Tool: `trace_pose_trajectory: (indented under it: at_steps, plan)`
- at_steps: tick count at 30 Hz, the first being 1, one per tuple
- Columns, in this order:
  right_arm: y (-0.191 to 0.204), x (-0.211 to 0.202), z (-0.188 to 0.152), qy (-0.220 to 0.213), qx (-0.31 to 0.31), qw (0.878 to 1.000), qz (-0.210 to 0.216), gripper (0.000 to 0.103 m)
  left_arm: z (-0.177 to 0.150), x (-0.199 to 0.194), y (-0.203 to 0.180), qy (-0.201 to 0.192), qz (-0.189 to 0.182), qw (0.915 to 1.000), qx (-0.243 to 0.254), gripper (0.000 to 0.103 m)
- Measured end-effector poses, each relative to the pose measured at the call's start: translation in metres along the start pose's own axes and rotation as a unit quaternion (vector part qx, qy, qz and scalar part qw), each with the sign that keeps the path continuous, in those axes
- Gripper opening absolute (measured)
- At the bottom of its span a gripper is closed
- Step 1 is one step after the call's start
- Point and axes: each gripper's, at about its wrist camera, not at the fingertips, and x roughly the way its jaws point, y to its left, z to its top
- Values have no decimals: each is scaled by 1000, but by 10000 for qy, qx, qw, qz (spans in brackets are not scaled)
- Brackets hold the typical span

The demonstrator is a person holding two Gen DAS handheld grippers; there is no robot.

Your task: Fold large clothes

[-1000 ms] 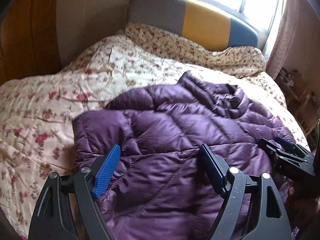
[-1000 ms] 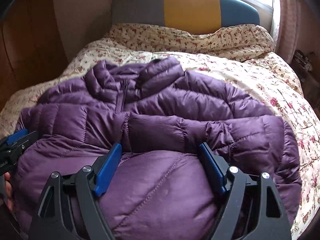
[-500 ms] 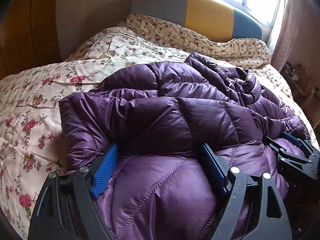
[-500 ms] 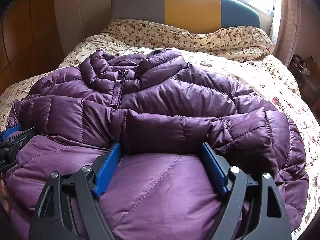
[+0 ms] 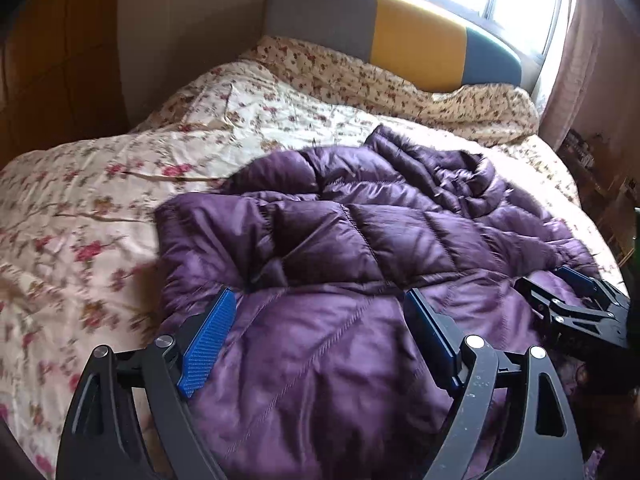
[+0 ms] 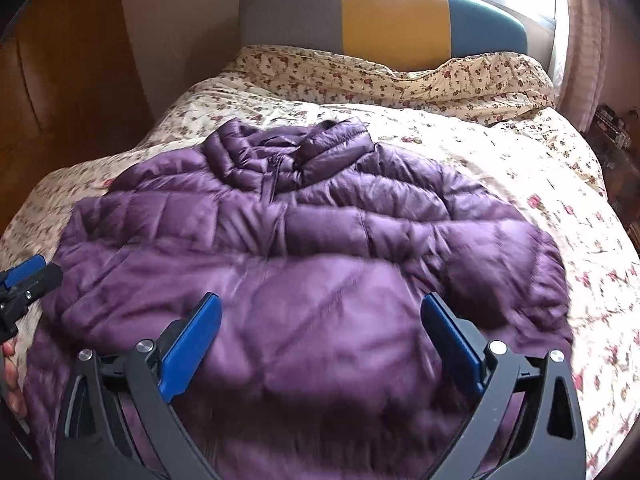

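Observation:
A purple quilted down jacket (image 6: 304, 232) lies on the floral bed, collar and zip toward the headboard, its lower part doubled up over the sleeves. My right gripper (image 6: 320, 298) hovers over the near fold. Its jaws are opening wide, and the fabric lies below and between the blue pads, which do not press on it. My left gripper (image 5: 320, 293) is over the jacket (image 5: 360, 248) at its left side. Its jaws are opening too, with the puffy fold between pads that stand off it. Each gripper shows in the other's view: the right gripper (image 5: 548, 280) and the left gripper (image 6: 28, 276).
The floral quilt (image 5: 100, 200) covers the whole bed. A grey, yellow and blue headboard (image 6: 392, 28) stands under a bright window. A wooden wardrobe (image 6: 60, 80) is on the left, and a curtain with cluttered shelves (image 6: 616, 132) on the right. A person's fingers (image 6: 10, 376) show at the left edge.
Both views pushed in toward the jacket, then drew back; the right one also rose. The right jaws have spread wider and the bulging fold has sunk from between them. The left jaws widened slightly.

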Motion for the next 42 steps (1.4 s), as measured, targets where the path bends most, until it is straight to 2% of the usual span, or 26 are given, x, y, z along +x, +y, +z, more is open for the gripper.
trace_pose_trajectory:
  at_steps: [7, 18, 26, 37, 42]
  plan:
    - [-15, -49, -49, 341, 7, 9993, 135, 100, -36, -64, 13, -164, -12, 9999, 18, 85]
    - [-53, -105, -132, 712, 149, 9973, -131, 100, -110, -130, 38, -163, 31, 9997, -175, 85]
    - [-89, -137, -174, 912, 501, 9944, -181, 100, -150, -156, 56, 13, -84, 9995, -308, 85]
    - [-100, -167, -228, 1157, 837, 9891, 346, 100, -213, -181, 68, 380, -293, 9981, -394, 85]
    - [-99, -178, -248, 1180, 940, 9872, 524, 100, -234, -189, 65, 509, -427, 9968, -440, 81]
